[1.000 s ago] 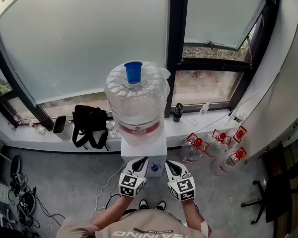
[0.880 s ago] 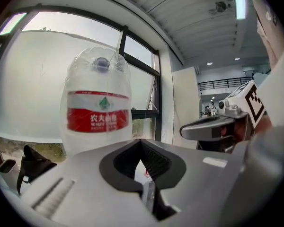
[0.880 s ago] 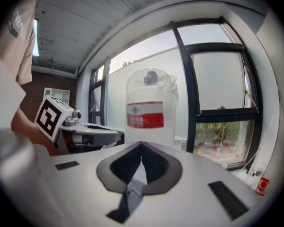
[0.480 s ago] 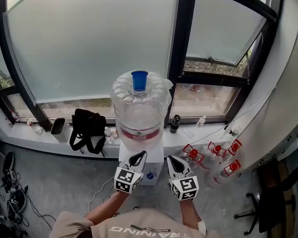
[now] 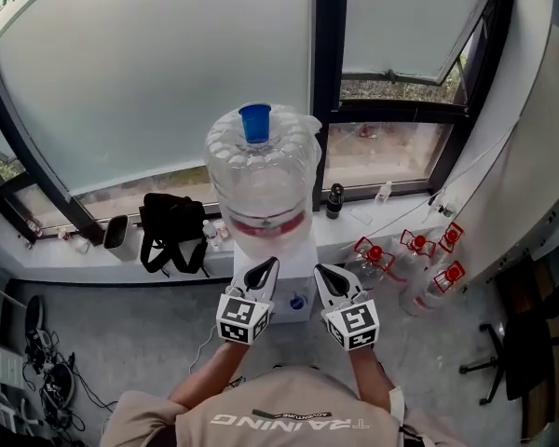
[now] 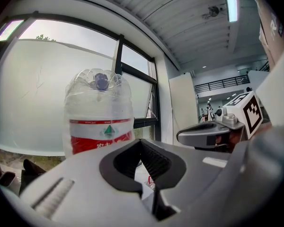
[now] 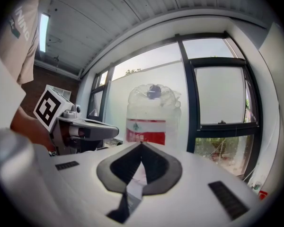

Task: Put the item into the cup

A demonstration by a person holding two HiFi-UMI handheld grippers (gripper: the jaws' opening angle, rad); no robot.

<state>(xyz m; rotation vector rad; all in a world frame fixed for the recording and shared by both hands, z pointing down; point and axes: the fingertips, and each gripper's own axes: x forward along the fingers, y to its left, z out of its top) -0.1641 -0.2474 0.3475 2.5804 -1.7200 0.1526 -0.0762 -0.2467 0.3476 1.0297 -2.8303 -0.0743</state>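
Observation:
A blue cup [image 5: 254, 122] stands upside-up on top of a large clear water jug [image 5: 261, 189] with a red label, mounted on a white dispenser [image 5: 298, 296] by the window. My left gripper [image 5: 264, 270] and right gripper [image 5: 325, 277] hover side by side in front of the dispenser, below the jug. Both are shut with nothing between the jaws. In the left gripper view the shut left gripper [image 6: 141, 142] points at the jug [image 6: 99, 122], the cup [image 6: 101, 81] showing through it. The right gripper [image 7: 141, 144] faces the jug [image 7: 149, 119] too.
A black bag [image 5: 170, 231] lies on the sill left of the dispenser. Several red-capped water bottles [image 5: 419, 259] stand on the floor to the right. A small dark bottle [image 5: 335, 200] is on the sill. Cables [image 5: 51, 371] lie at far left, a chair [image 5: 517, 343] at far right.
The head view has shifted, and both grippers have risen a little toward the dispenser. Both have stayed shut and empty.

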